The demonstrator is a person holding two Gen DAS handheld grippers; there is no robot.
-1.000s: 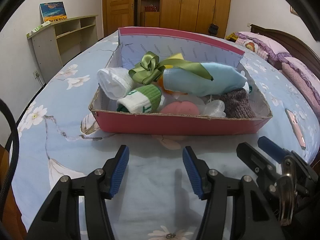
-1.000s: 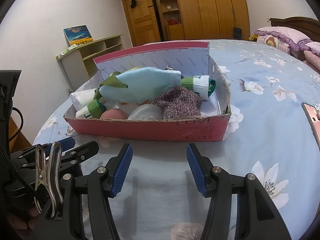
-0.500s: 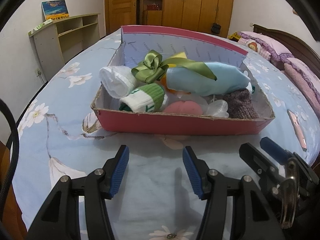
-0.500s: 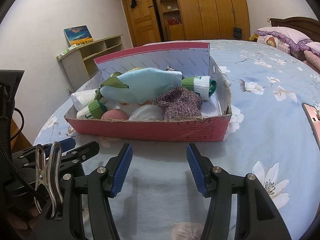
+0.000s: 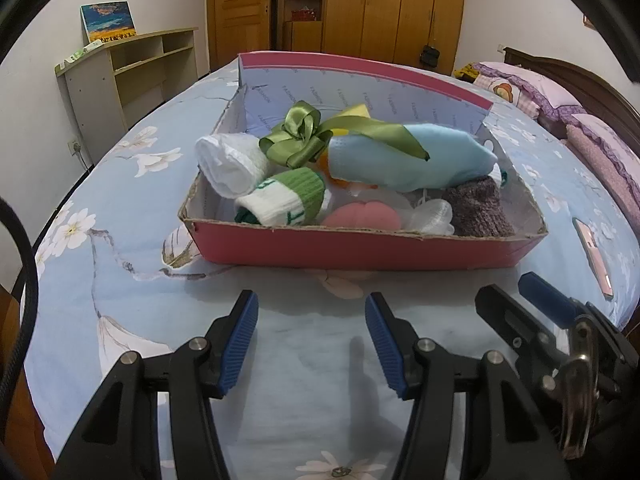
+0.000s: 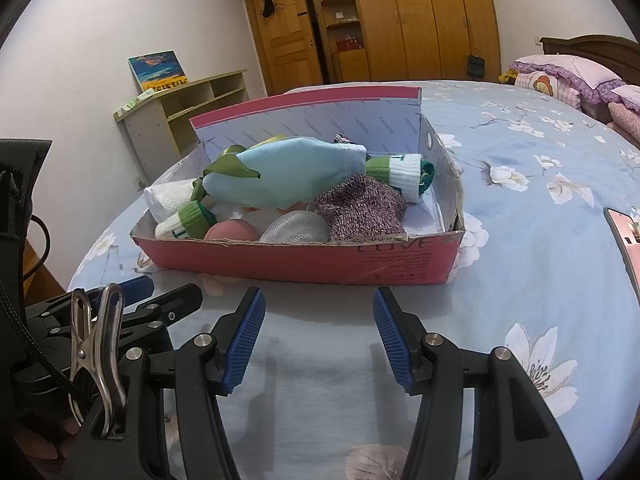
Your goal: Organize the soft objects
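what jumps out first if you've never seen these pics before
The pink cardboard box on the floral blue bedspread, heaped with rolled socks and a light blue cloth bundle under a green satin bow. Nearer, the left gripper and right gripper stand open and empty.

Soft objects, boxed
Pink box (image 5: 360, 252) on bed holds rolled socks (image 5: 288, 200), blue cloth roll (image 5: 408, 160), green ribbon (image 5: 300, 140), knit piece (image 6: 360, 208).

Pink box (image 5: 360, 250), green ribbon (image 5: 300, 138), blue floral bedspread (image 5: 120, 240).
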